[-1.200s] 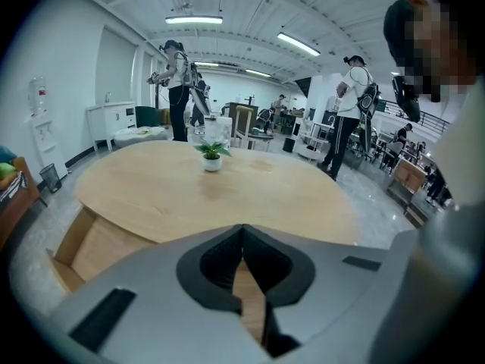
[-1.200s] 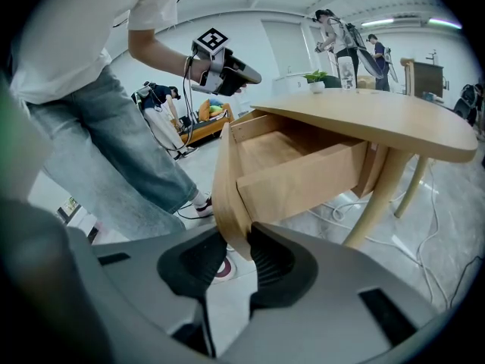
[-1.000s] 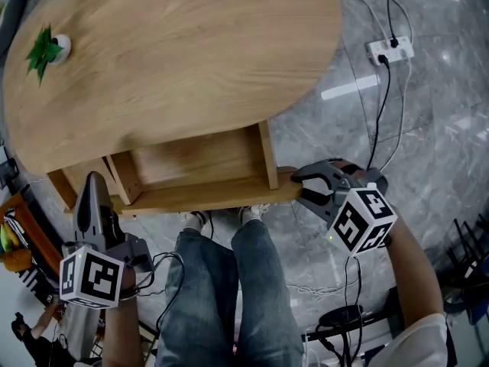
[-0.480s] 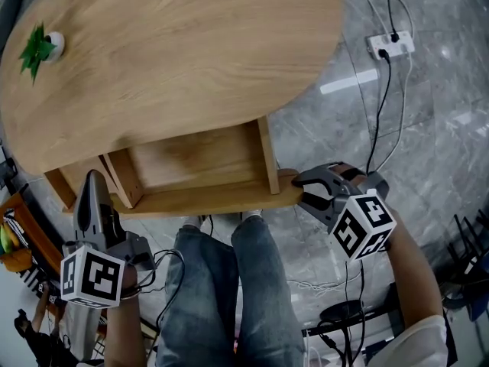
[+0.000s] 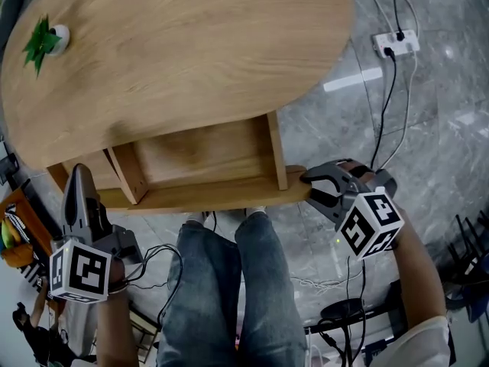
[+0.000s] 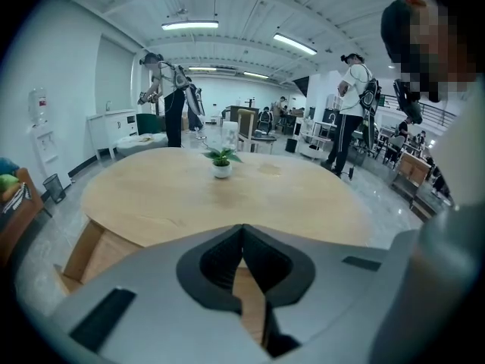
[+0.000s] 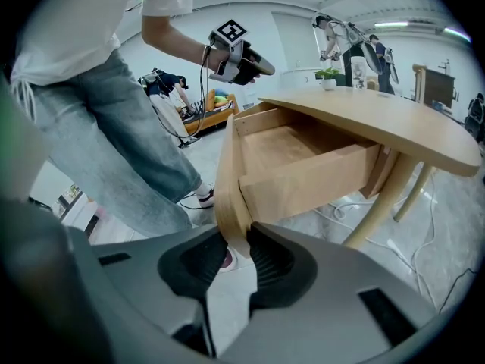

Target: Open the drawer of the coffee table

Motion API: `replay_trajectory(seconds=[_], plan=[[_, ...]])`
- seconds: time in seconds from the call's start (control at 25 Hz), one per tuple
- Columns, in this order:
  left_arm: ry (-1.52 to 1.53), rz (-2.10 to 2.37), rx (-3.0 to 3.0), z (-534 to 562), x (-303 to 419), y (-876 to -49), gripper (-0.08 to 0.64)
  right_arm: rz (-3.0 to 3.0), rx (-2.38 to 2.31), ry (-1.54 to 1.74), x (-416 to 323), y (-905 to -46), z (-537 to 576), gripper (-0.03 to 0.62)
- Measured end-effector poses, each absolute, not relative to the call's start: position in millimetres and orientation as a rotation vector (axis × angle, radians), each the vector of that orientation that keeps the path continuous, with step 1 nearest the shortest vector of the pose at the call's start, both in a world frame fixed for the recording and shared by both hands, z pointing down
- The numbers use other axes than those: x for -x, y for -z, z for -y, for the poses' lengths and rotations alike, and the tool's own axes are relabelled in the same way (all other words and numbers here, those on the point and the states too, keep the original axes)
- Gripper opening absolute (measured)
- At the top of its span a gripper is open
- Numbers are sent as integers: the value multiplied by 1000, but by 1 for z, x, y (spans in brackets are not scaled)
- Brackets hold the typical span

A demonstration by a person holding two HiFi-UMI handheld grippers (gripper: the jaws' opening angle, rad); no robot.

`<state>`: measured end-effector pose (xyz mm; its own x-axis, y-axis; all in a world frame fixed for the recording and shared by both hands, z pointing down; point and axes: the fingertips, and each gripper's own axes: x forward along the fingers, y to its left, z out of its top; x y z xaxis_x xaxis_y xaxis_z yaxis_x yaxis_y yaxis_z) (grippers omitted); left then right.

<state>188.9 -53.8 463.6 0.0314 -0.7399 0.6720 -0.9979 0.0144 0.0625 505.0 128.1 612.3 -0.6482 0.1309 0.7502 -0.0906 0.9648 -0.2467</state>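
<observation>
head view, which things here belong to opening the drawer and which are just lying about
In the job: drawer, pulled out; coffee table; right gripper, clamped on its front.
Lying about: potted plant; power strip; left gripper, shut, empty.

The back of the drawer [image 5: 202, 155] is hidden under the tabletop [image 5: 191, 52].

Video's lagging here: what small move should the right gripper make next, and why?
Probably open the jaws and let go: the right gripper clamps the front panel of the pale wooden drawer, which stands well out from under the oval wooden table top.
</observation>
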Motion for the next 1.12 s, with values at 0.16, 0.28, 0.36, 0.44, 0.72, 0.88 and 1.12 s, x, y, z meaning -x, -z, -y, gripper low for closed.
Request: replay_trajectory(seconds=[0.16, 0.28, 0.36, 0.44, 0.72, 0.88, 1.12], plan=[[-607, 1791, -1743, 49, -176, -462, -5, 2219, 66, -321, -503, -620, -135, 94], [-596, 1795, -1732, 49, -168, -462, -5, 2207, 85, -339, -501, -624, -141, 97], [-589, 1782, -1748, 50, -166, -463, -5, 2206, 80, -351, -502, -625, -140, 98], [-589, 1785, -1749, 49, -163, -463, -5, 2196, 88, -343, -502, -627, -140, 100], [-558, 1790, -1734, 43, -149, -465, -5, 2150, 75, -336, -505, -637, -143, 106], [-545, 1799, -1728, 40, -142, -464, -5, 2119, 66, -344, -509, -645, -140, 112], [-521, 1797, -1725, 36, -131, -466, -5, 2085, 63, -329, -510, -654, -135, 120]])
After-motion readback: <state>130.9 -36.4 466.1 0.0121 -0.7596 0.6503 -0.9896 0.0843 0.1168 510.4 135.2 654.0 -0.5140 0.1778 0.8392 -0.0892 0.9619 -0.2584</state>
